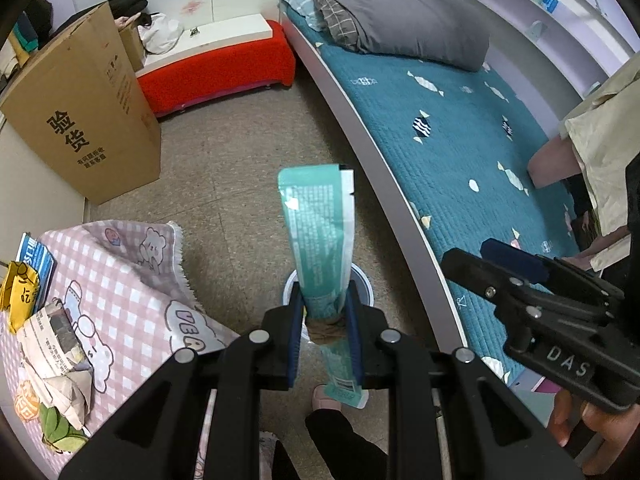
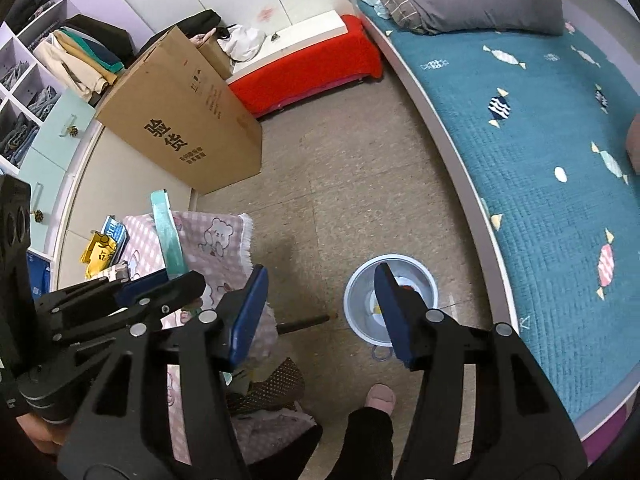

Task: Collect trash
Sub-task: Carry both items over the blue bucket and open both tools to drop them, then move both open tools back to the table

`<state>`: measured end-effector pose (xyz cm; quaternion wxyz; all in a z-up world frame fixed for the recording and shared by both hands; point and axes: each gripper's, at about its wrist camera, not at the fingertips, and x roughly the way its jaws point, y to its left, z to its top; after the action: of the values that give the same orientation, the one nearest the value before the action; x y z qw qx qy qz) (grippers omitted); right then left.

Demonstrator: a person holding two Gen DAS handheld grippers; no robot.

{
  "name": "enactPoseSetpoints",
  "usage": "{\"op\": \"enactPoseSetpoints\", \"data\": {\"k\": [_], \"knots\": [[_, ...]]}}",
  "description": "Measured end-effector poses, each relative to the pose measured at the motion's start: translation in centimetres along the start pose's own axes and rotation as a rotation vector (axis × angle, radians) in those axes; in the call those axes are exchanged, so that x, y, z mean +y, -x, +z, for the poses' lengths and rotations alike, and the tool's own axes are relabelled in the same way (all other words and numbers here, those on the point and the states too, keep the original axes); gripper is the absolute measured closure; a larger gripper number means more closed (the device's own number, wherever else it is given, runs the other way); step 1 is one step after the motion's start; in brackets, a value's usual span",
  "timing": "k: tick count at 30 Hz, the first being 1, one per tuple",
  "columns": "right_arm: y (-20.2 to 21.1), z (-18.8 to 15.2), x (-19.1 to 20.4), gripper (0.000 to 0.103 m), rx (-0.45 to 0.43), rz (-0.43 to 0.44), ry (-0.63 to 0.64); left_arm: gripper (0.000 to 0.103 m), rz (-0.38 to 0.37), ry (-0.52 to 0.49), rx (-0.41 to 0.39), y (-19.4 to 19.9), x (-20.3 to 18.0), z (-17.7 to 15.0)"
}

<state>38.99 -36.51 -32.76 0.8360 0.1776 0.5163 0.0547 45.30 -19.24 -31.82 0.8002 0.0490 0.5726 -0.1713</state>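
Nearest the left wrist camera, the left claw [image 1: 326,312] clamps a long teal wrapper [image 1: 318,232] pointing to twelve o'clock above a grey bin [image 2: 390,300] on the floor. Right claw [image 2: 322,312] gapes empty over that bin.

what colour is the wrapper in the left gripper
Teal-green with white print, on the long flat plastic wrapper; clearest in the left wrist view.

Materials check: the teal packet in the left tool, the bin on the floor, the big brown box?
Teal packet: looks like glossy plastic or foil film; it shows sheen, creases and a torn white top edge. Bin: probably smooth plastic, pale grey with a thin moulded rim; coated metal can't be ruled out. Brown box: matte cardboard, with folded flaps and printed black characters.
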Motion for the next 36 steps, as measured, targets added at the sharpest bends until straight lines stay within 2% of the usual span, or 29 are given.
{"op": "enactPoseSetpoints", "data": {"k": [13,22,23,24,26,29,36], "knots": [[1.5,-0.4,-1.5,0.044,-0.036,-0.040,-0.043,0.083,-0.008,-0.052,0.018,-0.9,-2.5,0.6],[3.7,-0.5,-3.8,0.041,-0.099,-0.078,-0.095,0.081,-0.046,-0.088,0.020,-1.2,-5.2,2.0],[3.9,-0.5,-4.1,0.041,-0.103,-0.085,-0.103,0.070,-0.051,-0.084,0.025,-1.2,-5.3,2.1],[4.1,-0.6,-4.2,0.041,-0.107,-0.092,-0.108,0.052,-0.053,-0.080,0.025,-1.2,-5.4,2.2],[4.3,-0.8,-4.5,0.041,-0.108,-0.095,-0.119,0.039,-0.041,-0.077,0.016,-1.1,-5.4,2.1],[4.4,-1.0,-4.7,0.041,-0.106,-0.102,-0.126,0.039,-0.040,-0.074,0.042,-1.4,-5.2,1.9],[4.1,-1.7,-2.8,0.041,-0.094,-0.097,-0.106,0.036,-0.026,-0.039,0.023,0.0,-3.3,0.6]]}}
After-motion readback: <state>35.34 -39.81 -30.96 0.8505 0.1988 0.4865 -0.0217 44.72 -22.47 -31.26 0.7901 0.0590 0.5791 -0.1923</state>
